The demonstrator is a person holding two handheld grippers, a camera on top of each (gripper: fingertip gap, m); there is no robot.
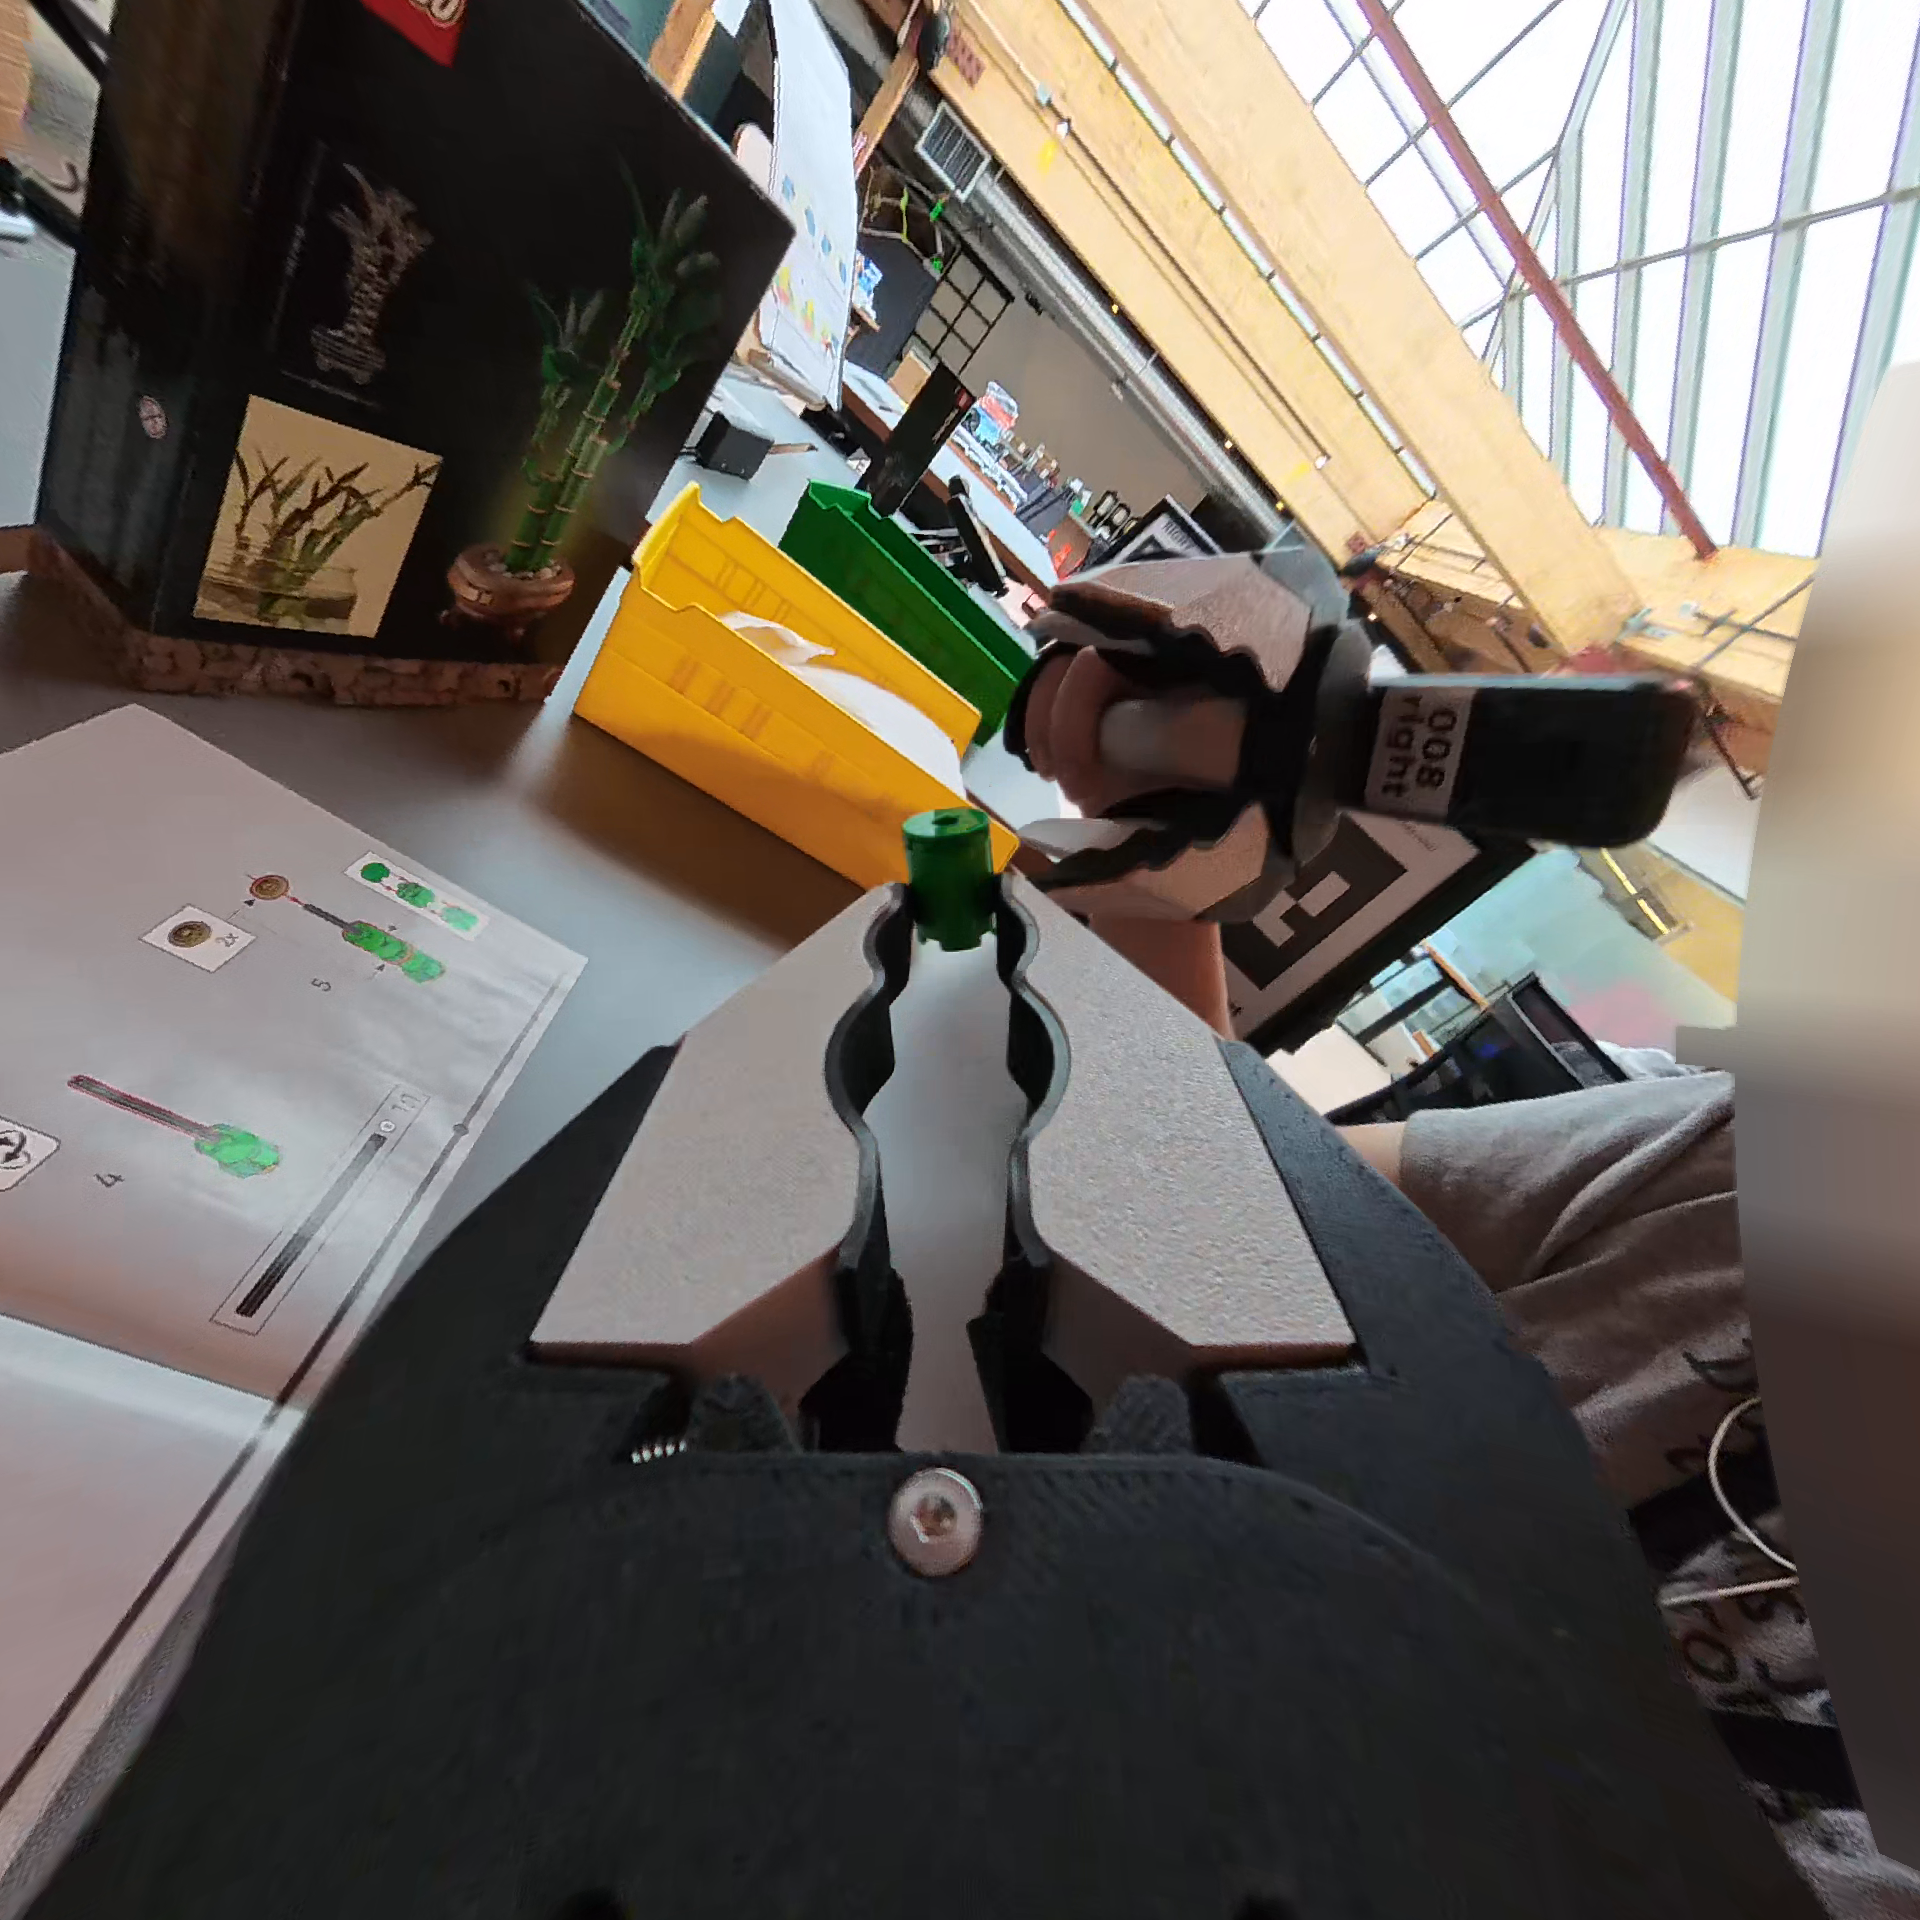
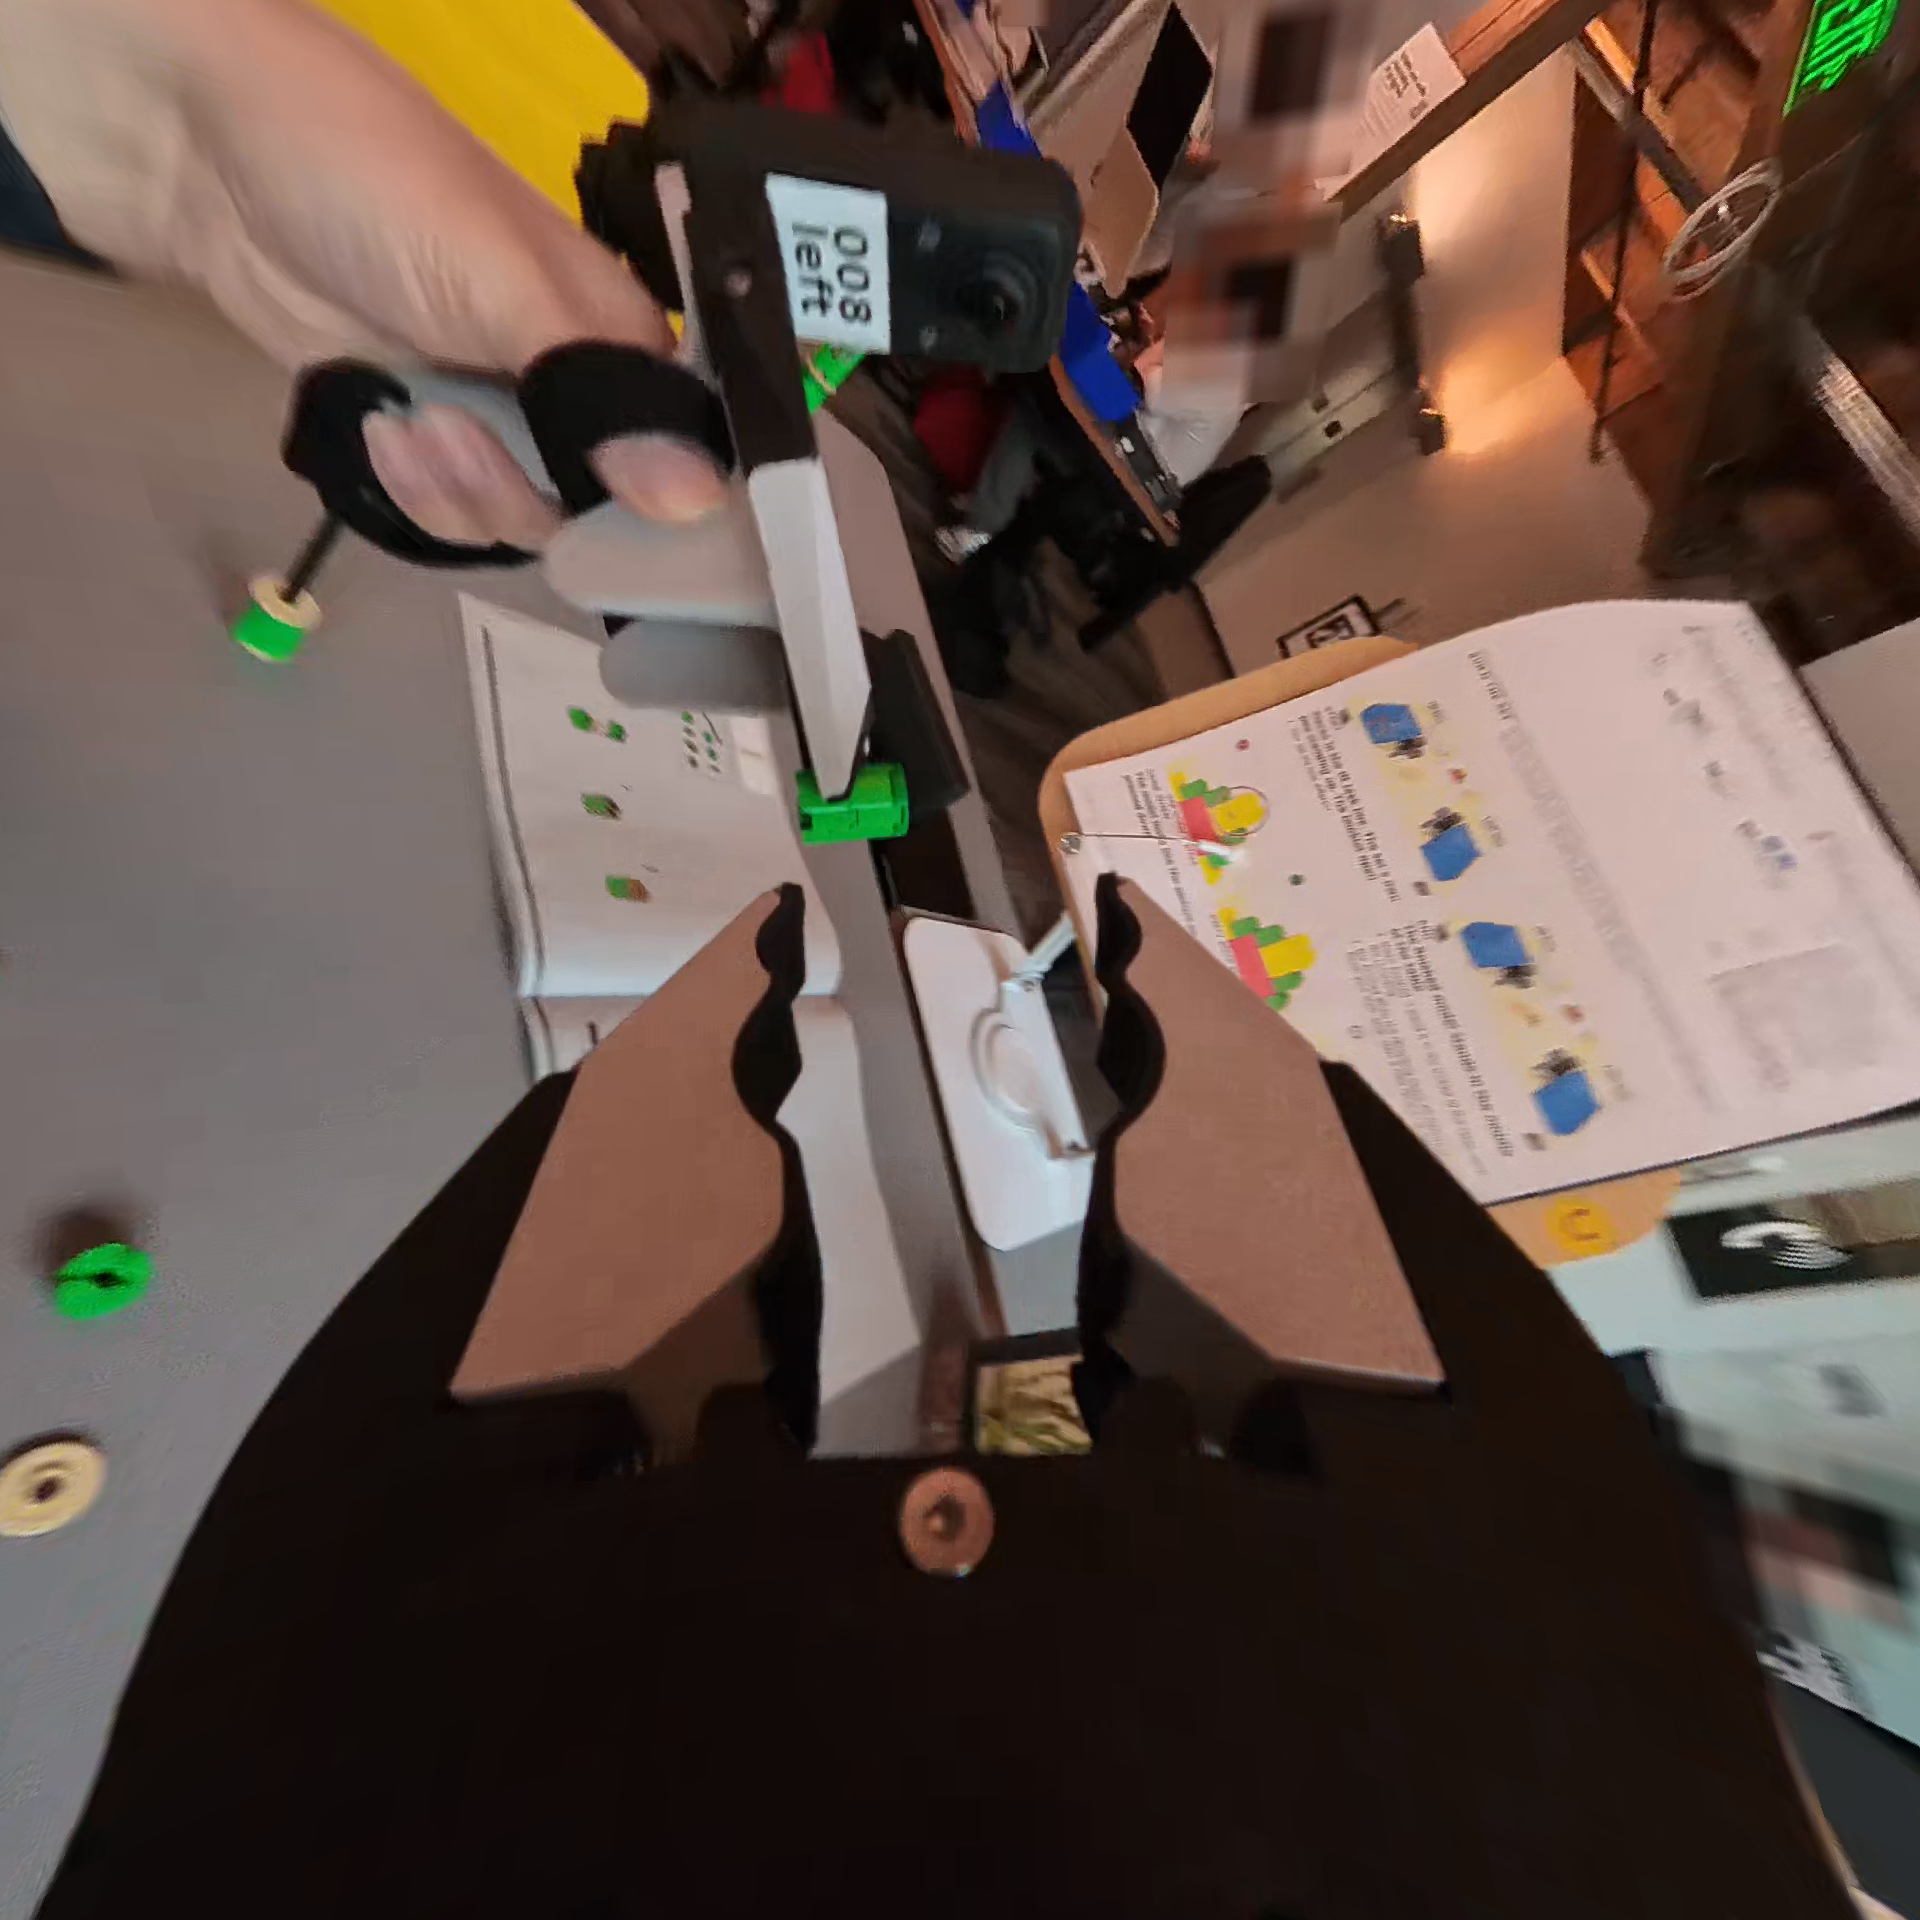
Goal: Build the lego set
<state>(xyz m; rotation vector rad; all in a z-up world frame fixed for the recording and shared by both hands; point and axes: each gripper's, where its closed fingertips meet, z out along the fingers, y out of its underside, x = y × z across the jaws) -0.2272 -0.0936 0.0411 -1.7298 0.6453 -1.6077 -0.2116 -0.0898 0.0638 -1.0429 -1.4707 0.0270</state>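
Left hand-held gripper (image 1: 951, 904) pinched a green round lego piece (image 1: 945, 878) at its tips, above the table (image 1: 665, 894); right hand-held gripper (image 2: 945, 904) was spread, empty. Build looked early: only small sub-assemblies. Right view alone showed a black axle with green and tan pieces (image 2: 272, 615) and loose rounds lying on the table; left view alone showed the set box (image 1: 395, 312) and yellow bin (image 1: 769, 707).

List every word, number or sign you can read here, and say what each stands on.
I won't copy out writing; it stands on:
White sticker, right tool.
White label, left tool.
Open instruction booklet, by its steps.
Black set box, top logo.
Printed sheet on the clipboard, blurred.
Green sign, cut off.
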